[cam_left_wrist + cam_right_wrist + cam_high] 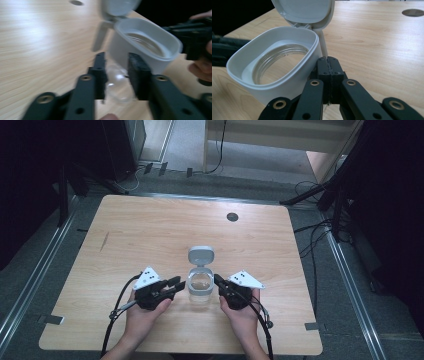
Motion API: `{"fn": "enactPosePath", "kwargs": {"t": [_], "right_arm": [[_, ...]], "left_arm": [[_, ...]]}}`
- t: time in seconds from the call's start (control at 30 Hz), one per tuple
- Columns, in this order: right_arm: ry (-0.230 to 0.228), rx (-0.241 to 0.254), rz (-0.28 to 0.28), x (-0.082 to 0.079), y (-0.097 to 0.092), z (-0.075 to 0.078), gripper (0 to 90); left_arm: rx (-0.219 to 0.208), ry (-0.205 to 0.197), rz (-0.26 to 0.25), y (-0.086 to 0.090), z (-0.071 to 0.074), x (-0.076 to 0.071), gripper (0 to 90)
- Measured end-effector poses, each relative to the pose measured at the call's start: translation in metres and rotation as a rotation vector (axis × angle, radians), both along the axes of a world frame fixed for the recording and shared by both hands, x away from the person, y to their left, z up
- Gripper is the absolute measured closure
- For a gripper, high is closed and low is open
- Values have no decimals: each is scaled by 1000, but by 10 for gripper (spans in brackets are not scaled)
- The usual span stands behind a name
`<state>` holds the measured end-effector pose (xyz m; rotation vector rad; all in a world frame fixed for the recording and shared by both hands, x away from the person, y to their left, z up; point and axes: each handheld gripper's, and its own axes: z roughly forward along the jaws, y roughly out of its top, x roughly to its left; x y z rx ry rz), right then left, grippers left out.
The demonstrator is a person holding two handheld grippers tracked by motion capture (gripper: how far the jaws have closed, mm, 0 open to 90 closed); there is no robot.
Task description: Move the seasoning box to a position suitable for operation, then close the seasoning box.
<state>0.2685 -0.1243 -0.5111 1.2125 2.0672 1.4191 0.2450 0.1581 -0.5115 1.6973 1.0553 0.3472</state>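
Jaws of the left gripper (174, 285) stand partly apart, with a gap between the two black pads; they hold nothing. Just ahead of them, in the left gripper view, sits the clear jar (120, 86), its glass body showing through the gap, though blur makes it hard to say whether either pad touches it. The jar's grey collar (150, 45) rises above and beyond the pads, and its flip lid (201, 255) stands open on the far side. Past the jar, the right gripper (218, 281) has its pads pressed flat together, gripping nothing. Their tips lie just beside the collar's wall, apparently touching it. Both rest over the wooden table (150, 230).
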Motion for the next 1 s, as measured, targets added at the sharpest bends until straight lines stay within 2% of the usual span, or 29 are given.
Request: {"fn": "enactPosePath", "kwargs": {"t": [0.07, 0.1, 0.13, 0.17, 0.2, 0.23, 0.3, 0.4, 0.47, 0.53, 0.57, 0.6, 0.63, 0.7, 0.77, 0.9, 1.0], "right_arm": [[1, -11, 2, 4, -1, 2, 900], [5, -13, 5, 6, -2, 3, 900], [8, -17, 7, 8, -3, 4, 900], [11, -14, 4, 11, -5, 5, 900], [10, -14, 2, 14, -6, 7, 900], [9, -13, -3, 16, -8, 8, 900], [10, -13, -13, 22, -11, 11, 900], [4, -15, -33, 33, -15, 17, 900], [3, -11, -40, 40, -17, 22, 899], [5, -3, -45, 46, -18, 28, 893], [2, 0, -45, 49, -18, 31, 893], [5, 10, -44, 52, -17, 33, 895], [10, 19, -40, 55, -16, 34, 897], [15, 25, -33, 61, -12, 36, 900], [27, 37, -27, 67, -9, 37, 900], [27, 75, -18, 79, -4, 44, 900], [18, 100, 3, 84, -2, 51, 900]], "left_arm": [[-15, 5, 97, 23, -4, 0, 397], [-23, 10, 130, 37, -7, -1, 357], [-23, 10, 130, 37, -7, -1, 329], [-16, 17, 175, 66, -14, -2, 301], [3, 13, 199, 80, -18, -4, 271], [15, 17, 218, 94, -22, -6, 251], [11, 32, 259, 122, -27, -11, 217], [41, 17, 323, 150, -29, -18, 208], [78, 12, 361, 164, -31, -19, 209], [116, 19, 394, 171, -34, -16, 211], [118, 27, 410, 174, -35, -15, 211], [95, 38, 414, 176, -36, -13, 212], [91, 36, 416, 175, -36, -13, 212], [112, 17, 406, 169, -37, -13, 227], [125, 16, 402, 167, -38, -13, 228], [107, 30, 402, 169, -39, -11, 228], [111, 32, 399, 169, -39, -10, 229]]}}
